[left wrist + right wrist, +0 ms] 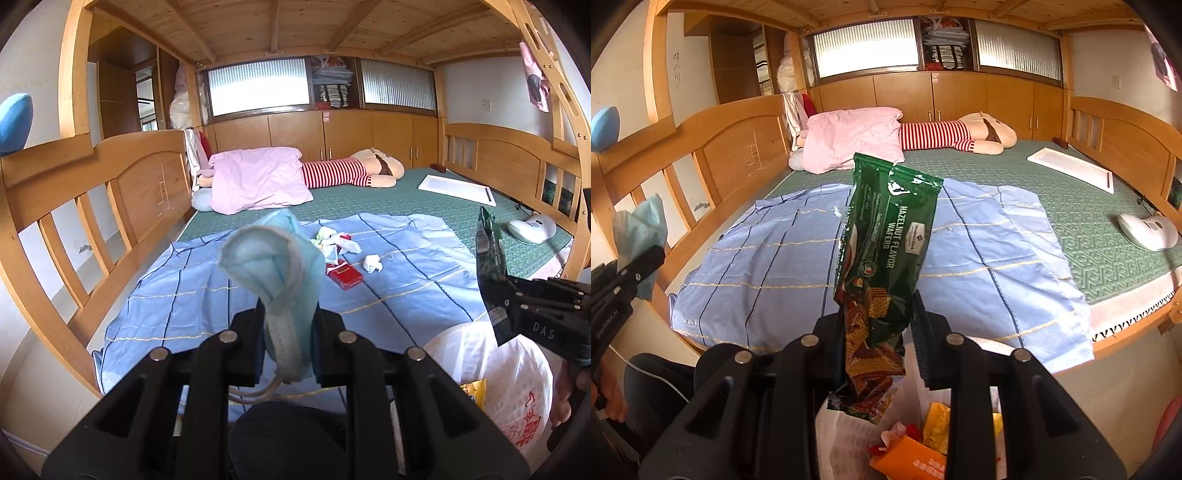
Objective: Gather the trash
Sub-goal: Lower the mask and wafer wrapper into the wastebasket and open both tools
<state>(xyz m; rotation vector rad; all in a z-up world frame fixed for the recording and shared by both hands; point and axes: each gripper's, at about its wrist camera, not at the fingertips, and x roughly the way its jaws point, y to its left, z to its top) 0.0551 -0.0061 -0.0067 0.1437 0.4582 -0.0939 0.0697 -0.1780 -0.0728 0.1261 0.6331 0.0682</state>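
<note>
My left gripper (288,325) is clamped on a crumpled blue face mask (273,273); the mask stands up out of the jaws, and its ear loops hang below the pads. My right gripper (879,332) is clamped on the lower part of a green wafer wrapper (886,258), which rises nearly upright between the fingers, its torn lower end hanging under the jaws. In the left wrist view the right gripper (517,295) appears at the right edge, with the wrapper (489,254) standing above it.

Directly below the right gripper sits a white plastic bag (846,435), mouth open, with an orange packet (908,458) and a yellow item (936,424) inside. In the left wrist view this bag (517,369) lies low and to the right of the left gripper.

Beyond both grippers a blue sheet (207,291) with dark and yellow lines is spread over the near part of a green mat (406,199) on a wooden bunk bed (96,173). On the sheet lie a red cigarette box (345,276), a crumpled white tissue (372,263) just right of it, and a small heap of wrappers and tissue (334,238) behind them, all well apart from both grippers.

Farther back lie a pink pillow (258,181), a plush toy in red-and-white stripes (351,171), a white flat board (458,188) and a white device (532,229) near the right rail
</note>
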